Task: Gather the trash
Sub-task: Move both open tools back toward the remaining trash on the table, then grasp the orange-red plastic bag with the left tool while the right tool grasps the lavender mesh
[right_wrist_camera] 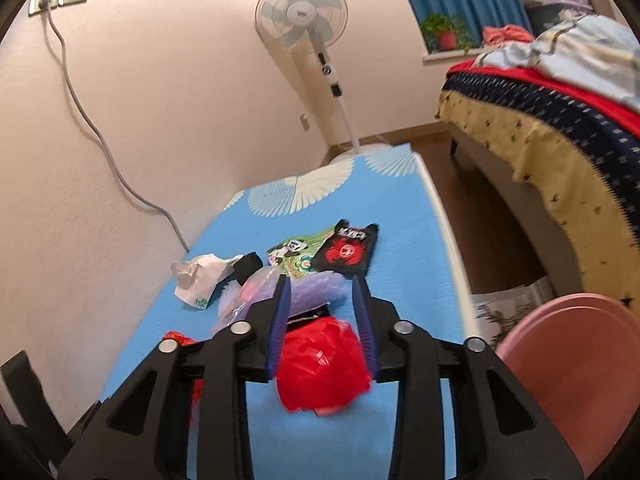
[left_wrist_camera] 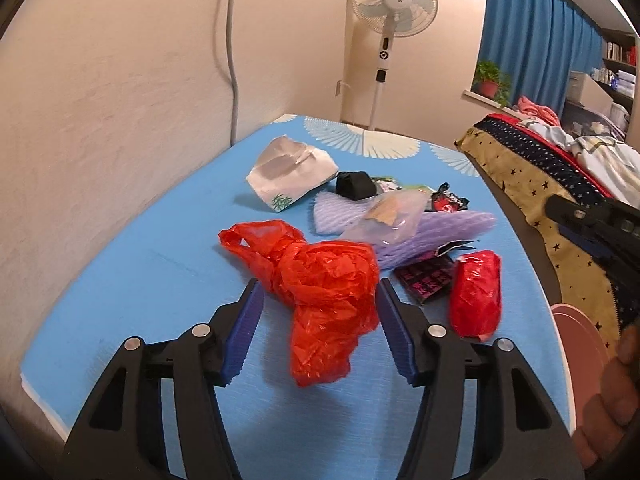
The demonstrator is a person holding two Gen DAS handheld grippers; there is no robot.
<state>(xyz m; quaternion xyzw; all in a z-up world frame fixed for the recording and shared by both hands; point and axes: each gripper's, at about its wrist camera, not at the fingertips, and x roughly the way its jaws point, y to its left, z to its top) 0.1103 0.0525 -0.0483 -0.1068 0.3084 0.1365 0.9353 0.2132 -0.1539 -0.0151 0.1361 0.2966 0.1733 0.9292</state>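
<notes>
A crumpled red plastic bag (left_wrist_camera: 320,292) lies on the blue mat (left_wrist_camera: 140,280) between the fingers of my left gripper (left_wrist_camera: 318,286), which is open; the right pad brushes the bag and the left pad stands clear. A smaller red plastic wad (left_wrist_camera: 476,296) rests to its right. In the right wrist view that wad (right_wrist_camera: 320,360) shows between the fingers of my right gripper (right_wrist_camera: 320,280), which hovers above it, open, gripping nothing. In the left wrist view the right gripper (left_wrist_camera: 568,212) sits off to the right, apart from the wad.
More trash lies farther back: a white tissue packet (left_wrist_camera: 288,176), purple foam netting (left_wrist_camera: 420,232), a clear bag (left_wrist_camera: 388,216), a black-and-red wrapper (right_wrist_camera: 346,252) and a panda wrapper (right_wrist_camera: 296,254). A pink bin (right_wrist_camera: 572,360) stands right of the mat, a bed (right_wrist_camera: 540,140) beyond.
</notes>
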